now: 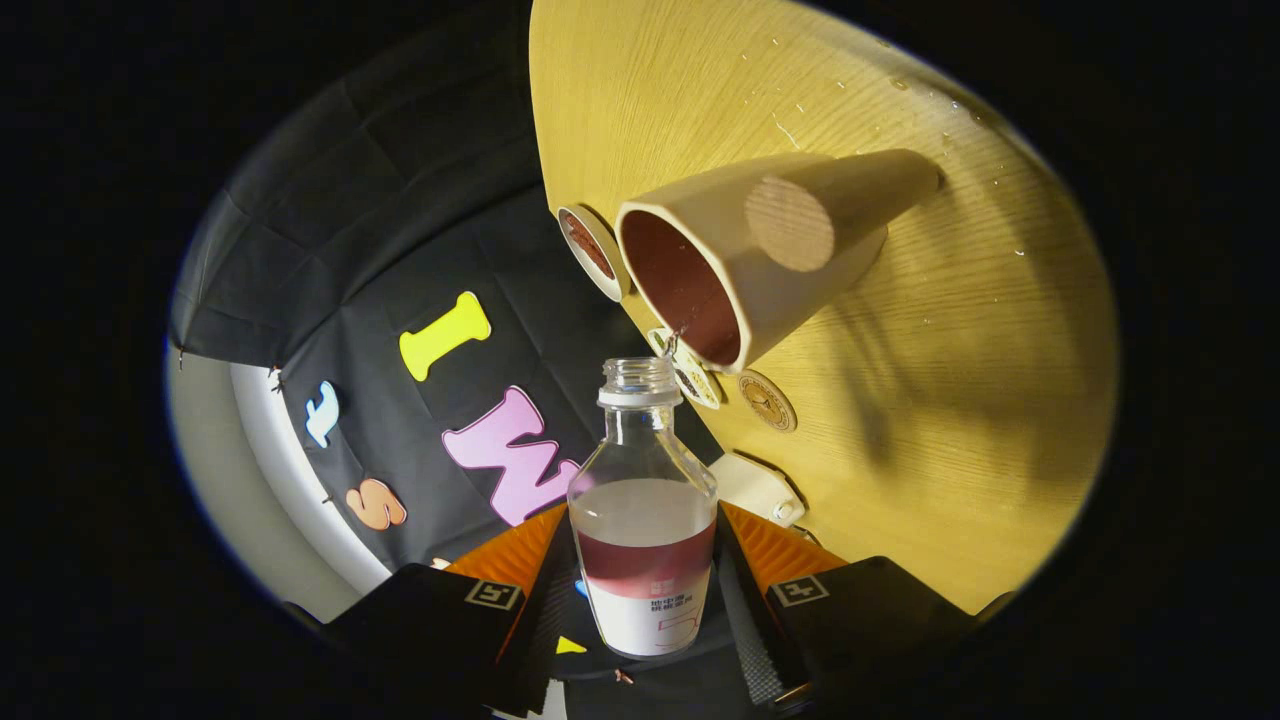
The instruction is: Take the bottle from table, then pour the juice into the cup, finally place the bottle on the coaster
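My gripper (pixel 645 600) is shut on a clear glass bottle (pixel 645 520), one orange finger (pixel 510 555) pressing on each side of its white label. Red juice shows low in the bottle and the cap is off. The view is tipped, so the wooden table (pixel 900 400) stands to one side. Just beyond the bottle's open mouth is a cream cup (pixel 760 250) with a round wooden knob, red juice inside it. A few drops hang between the mouth and the cup's rim. A round white-rimmed coaster (pixel 590 250) lies right behind the cup.
Two small round discs (pixel 768 400) lie on the table near the cup's rim, close to the bottle's mouth. A white block (pixel 755 490) sits at the table's edge beside the bottle's shoulder. Water drops (pixel 790 125) speckle the far tabletop.
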Available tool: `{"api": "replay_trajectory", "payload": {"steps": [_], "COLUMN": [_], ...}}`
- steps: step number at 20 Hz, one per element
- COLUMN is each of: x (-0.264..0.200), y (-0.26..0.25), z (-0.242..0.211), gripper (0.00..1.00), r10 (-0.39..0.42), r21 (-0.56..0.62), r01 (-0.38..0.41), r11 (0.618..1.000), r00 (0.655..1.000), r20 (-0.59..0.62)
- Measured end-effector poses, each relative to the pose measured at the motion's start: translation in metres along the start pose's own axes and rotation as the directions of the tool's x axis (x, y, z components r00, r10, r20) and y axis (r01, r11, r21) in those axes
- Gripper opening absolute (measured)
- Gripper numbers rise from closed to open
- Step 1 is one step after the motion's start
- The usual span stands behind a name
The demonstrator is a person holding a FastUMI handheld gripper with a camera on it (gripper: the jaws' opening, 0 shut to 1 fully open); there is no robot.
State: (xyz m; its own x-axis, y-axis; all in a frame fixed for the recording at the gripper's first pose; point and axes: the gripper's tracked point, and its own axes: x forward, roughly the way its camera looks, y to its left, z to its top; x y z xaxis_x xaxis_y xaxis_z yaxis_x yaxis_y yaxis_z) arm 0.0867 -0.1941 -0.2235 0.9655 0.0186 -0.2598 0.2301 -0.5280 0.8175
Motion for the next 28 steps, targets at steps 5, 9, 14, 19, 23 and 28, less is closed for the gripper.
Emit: {"api": "replay_trajectory", "payload": {"steps": [5, 9, 14, 19, 23, 28], "x": [0.0, 0.001, 0.007, 0.01, 0.008, 0.002], "y": [0.0, 0.004, 0.01, 0.015, 0.02, 0.027], "z": [-0.001, 0.002, 0.005, 0.008, 0.008, 0.005], "gripper": [0.75, 0.75, 0.75, 0.75, 0.75, 0.75], "r10": [-0.008, -0.006, -0.002, 0.004, 0.025, 0.051], "r21": [0.031, 0.057, 0.075, 0.091, 0.135, 0.21], "r01": [0.009, 0.007, 0.003, -0.002, -0.023, -0.045], "r11": [0.999, 0.998, 0.997, 0.996, 0.991, 0.977], "r00": [1.0, 1.0, 1.0, 1.0, 1.0, 0.999], "r20": [-0.017, -0.013, -0.019, -0.016, -0.015, -0.02]}}
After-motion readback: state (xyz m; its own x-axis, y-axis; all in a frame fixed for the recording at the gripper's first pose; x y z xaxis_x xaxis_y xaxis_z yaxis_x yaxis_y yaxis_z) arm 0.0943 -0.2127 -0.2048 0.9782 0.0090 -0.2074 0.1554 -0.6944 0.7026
